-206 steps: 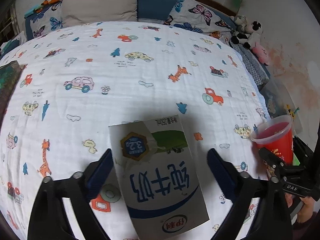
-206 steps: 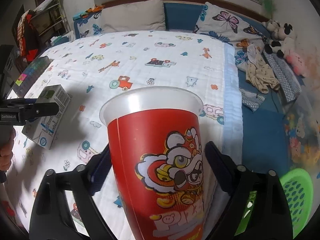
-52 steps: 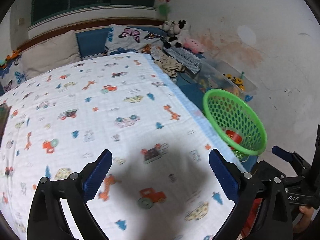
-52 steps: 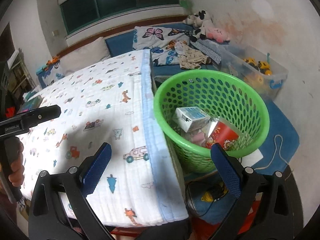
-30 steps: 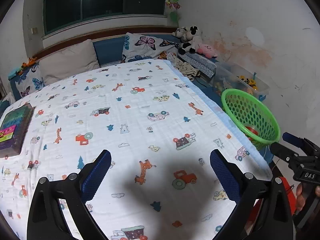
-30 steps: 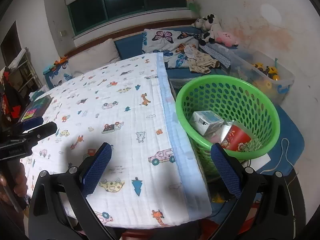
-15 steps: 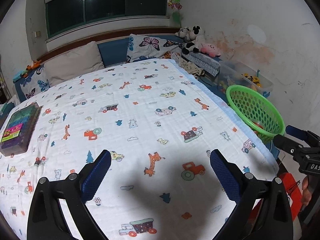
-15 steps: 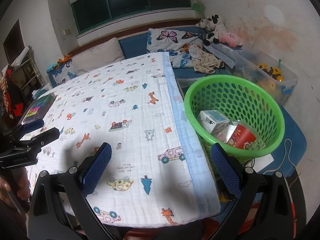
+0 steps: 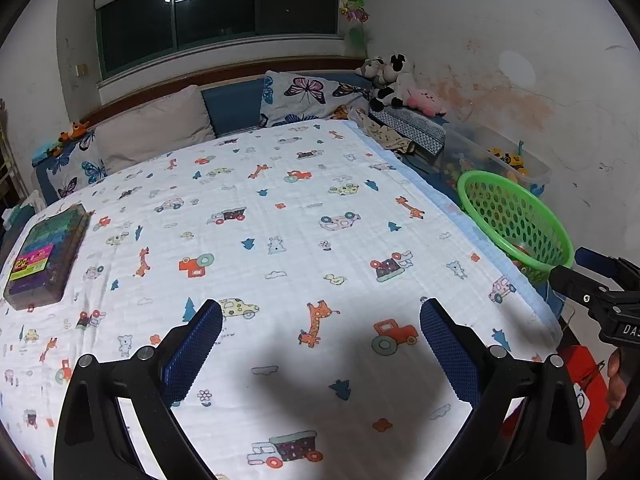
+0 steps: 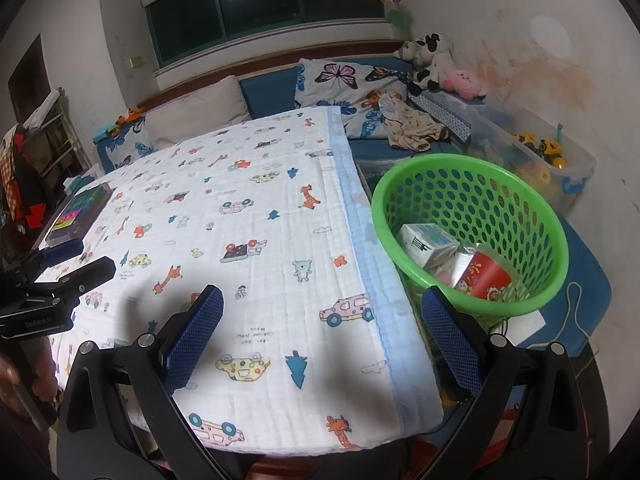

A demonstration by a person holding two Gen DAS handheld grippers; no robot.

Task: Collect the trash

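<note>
A green plastic basket (image 10: 472,168) stands on the floor right of the bed; it also shows in the left wrist view (image 9: 516,216). Inside lie a white milk carton (image 10: 430,242) and a red paper cup (image 10: 486,274) on its side. My left gripper (image 9: 320,344) is open and empty above the patterned bedsheet (image 9: 280,240). My right gripper (image 10: 322,336) is open and empty over the bed's right edge, left of the basket. Each gripper shows in the other's view: the right one (image 9: 588,276), the left one (image 10: 68,264).
A dark box of coloured items (image 9: 44,252) lies at the bed's left edge. Pillows (image 9: 152,124) and plush toys (image 9: 388,80) are at the head. A clear bin of toys (image 10: 540,152) stands by the wall. Crumpled clothes (image 10: 412,128) lie right of the blanket.
Both grippers have drawn back and up from the basket over the last second. More of the bed shows in both views. Earlier the carton and cup were held; they now lie in the basket.
</note>
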